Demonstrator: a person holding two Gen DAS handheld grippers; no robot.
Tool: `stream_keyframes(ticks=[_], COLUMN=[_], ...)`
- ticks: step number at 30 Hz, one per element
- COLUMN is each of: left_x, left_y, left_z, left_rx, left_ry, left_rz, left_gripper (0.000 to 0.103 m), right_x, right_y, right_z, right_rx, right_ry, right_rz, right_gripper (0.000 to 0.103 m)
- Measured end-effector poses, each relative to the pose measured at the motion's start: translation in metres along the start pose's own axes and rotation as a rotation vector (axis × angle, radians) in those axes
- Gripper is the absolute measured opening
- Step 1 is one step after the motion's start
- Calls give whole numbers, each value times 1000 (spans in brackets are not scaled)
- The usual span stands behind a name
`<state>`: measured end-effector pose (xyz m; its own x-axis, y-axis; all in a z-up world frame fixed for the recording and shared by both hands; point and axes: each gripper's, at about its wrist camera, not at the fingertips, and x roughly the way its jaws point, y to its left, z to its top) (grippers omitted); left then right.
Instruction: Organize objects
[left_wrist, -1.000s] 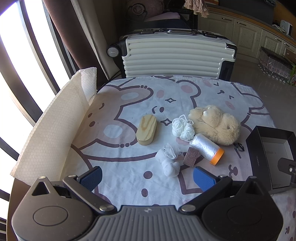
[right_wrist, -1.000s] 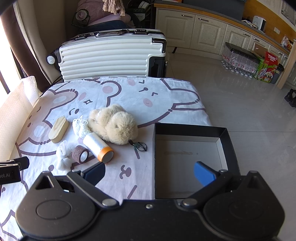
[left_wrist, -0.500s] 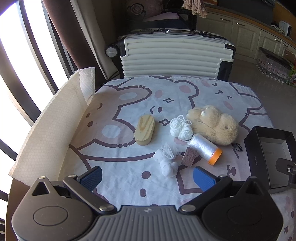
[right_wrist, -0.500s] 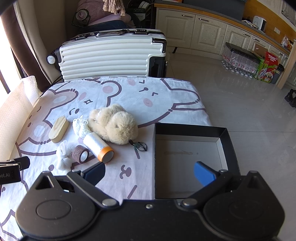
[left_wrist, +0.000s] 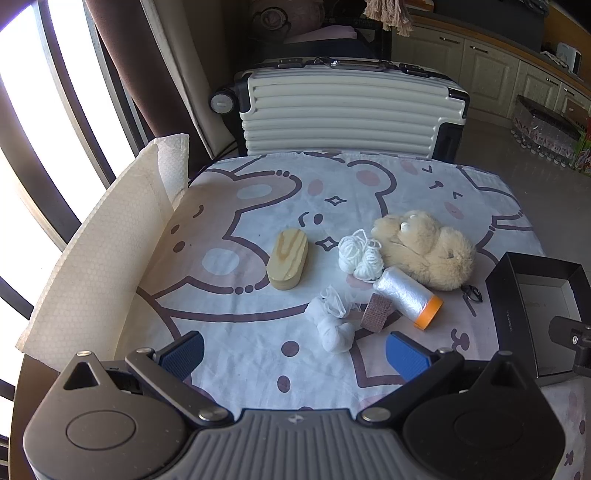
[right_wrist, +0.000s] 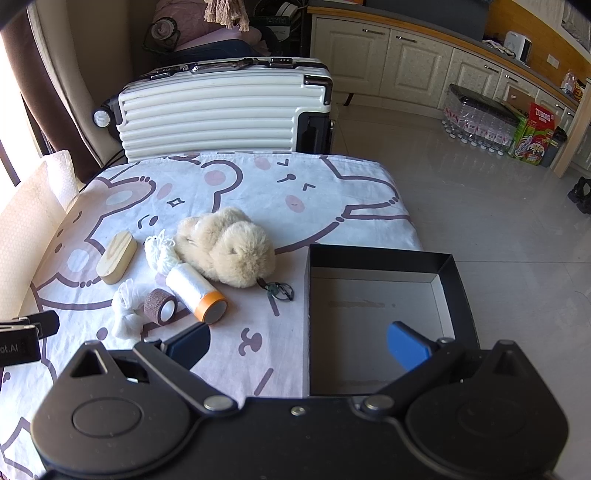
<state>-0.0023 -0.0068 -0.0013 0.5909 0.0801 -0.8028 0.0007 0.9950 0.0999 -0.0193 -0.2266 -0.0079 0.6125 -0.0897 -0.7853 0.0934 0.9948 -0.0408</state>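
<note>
Ahead of the tool lie one wooden block (left_wrist: 287, 258); one yarn bundle (left_wrist: 360, 255); one plush toy (left_wrist: 428, 251); one film roll (left_wrist: 408, 296); one brown tape roll (left_wrist: 376, 311); one white mesh wad (left_wrist: 331, 322); one black box (right_wrist: 380, 325).

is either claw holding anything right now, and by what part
Nothing is held. The left claw and the right claw are both open and empty, above the cloth.

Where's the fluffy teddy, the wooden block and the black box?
fluffy teddy (right_wrist: 236, 254), right wrist view, on its furry back.
wooden block (left_wrist: 287, 258), left wrist view, on its top face.
black box (right_wrist: 376, 256), right wrist view, on its far rim.
</note>
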Motion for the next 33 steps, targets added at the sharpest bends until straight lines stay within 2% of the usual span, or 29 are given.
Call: stream_keyframes(ticks=[33], left_x=[-1], left_y=[0], left_z=[0], left_rx=[-5], left_ry=[-1], left_rz=[-8], left_gripper=[103], right_x=[-2], right_y=[-1], right_z=[-1], right_rx=[-4], right_ry=[-1], right_rz=[2], right_gripper=[103])
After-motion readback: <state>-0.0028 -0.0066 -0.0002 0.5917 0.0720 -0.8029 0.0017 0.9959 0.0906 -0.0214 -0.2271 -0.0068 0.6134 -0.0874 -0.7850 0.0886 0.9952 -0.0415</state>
